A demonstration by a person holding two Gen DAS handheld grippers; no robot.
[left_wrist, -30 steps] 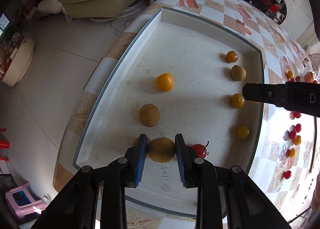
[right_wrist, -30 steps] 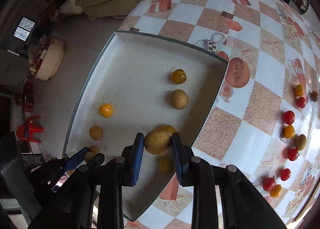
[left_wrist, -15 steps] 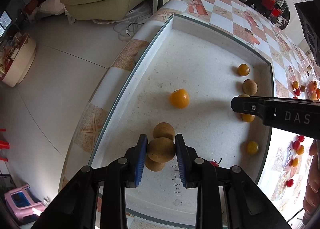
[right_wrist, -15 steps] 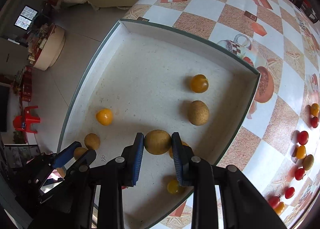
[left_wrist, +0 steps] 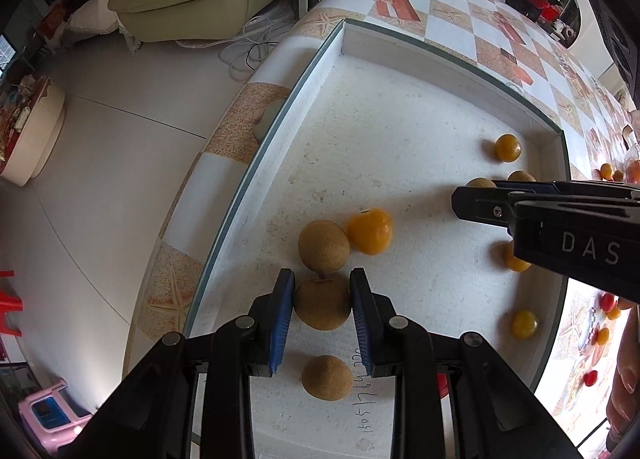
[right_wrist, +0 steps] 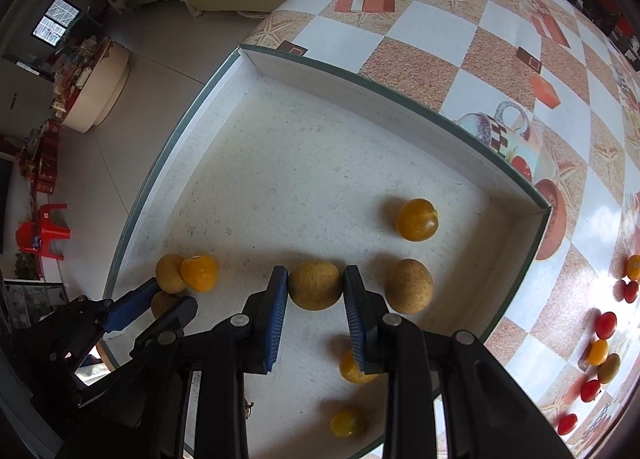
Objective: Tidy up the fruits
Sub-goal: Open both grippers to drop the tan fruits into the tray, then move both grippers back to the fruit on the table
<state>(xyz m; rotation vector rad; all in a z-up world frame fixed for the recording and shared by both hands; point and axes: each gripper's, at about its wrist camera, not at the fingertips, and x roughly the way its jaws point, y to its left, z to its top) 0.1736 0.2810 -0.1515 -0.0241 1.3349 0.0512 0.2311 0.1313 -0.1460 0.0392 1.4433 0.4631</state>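
A white tray (left_wrist: pixel 400 59) with a green rim holds several fruits. My left gripper (left_wrist: pixel 322 303) is shut on a brown longan (left_wrist: pixel 322 303) just above the tray's near left part, right behind another longan (left_wrist: pixel 323 246) that touches an orange kumquat (left_wrist: pixel 370 231). A third longan (left_wrist: pixel 326 377) lies below it. My right gripper (right_wrist: pixel 315 287) is shut on a brown longan (right_wrist: pixel 315 285) over the tray's right part, beside a longan (right_wrist: pixel 409 286) and a yellow tomato (right_wrist: pixel 416 219). The right gripper also shows in the left wrist view (left_wrist: pixel 480 201).
Red and yellow cherry tomatoes (right_wrist: pixel 604 325) lie scattered on the checkered tablecloth (right_wrist: pixel 460 19) right of the tray. More yellow tomatoes (right_wrist: pixel 348 422) lie in the tray near the right wall. The table edge drops to the floor on the left.
Both grippers have moved forward over the tray with their longans held. The left one now sits close behind the longan and the kumquat; the right one has come level with the lone longan.
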